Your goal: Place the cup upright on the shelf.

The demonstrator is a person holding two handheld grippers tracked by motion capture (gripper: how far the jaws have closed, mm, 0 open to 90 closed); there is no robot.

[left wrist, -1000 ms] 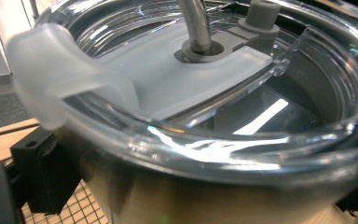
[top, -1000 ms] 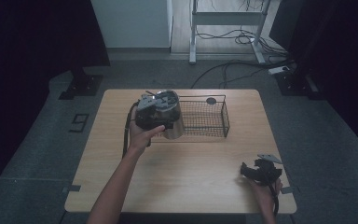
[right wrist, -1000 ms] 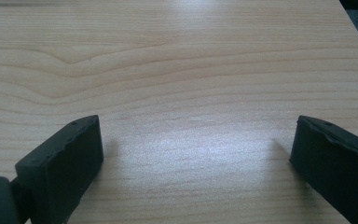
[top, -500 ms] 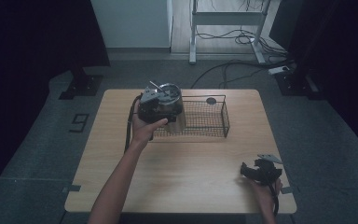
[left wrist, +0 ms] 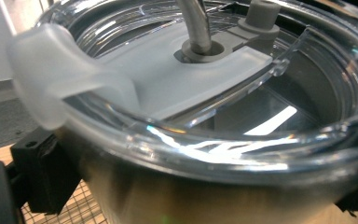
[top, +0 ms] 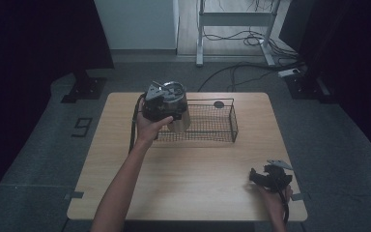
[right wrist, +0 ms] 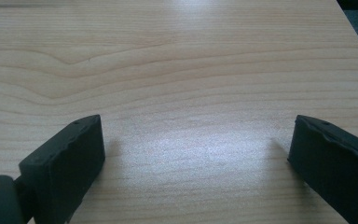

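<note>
- I have the left gripper (top: pixel 166 113) clamped on a steel tumbler (top: pixel 178 108), held just above the near-left corner of the wire basket (top: pixel 222 126).
- Next, I judge: carry it over the rim and lower it upright.
- The tumbler's clear lid (left wrist: pixel 205 93) is glossy, round, with a metal straw (left wrist: pixel 196 23).
- My right gripper (top: pixel 266 179) rests on the worktop (top: pixel 183 179), well away from the basket, jaws wide, holding nothing.

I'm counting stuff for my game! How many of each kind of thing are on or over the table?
Cups: 1, the metal cup with a clear lid
Wire baskets: 1
Grippers: 2, left gripper on the cup, right gripper open
Total: 4
</note>
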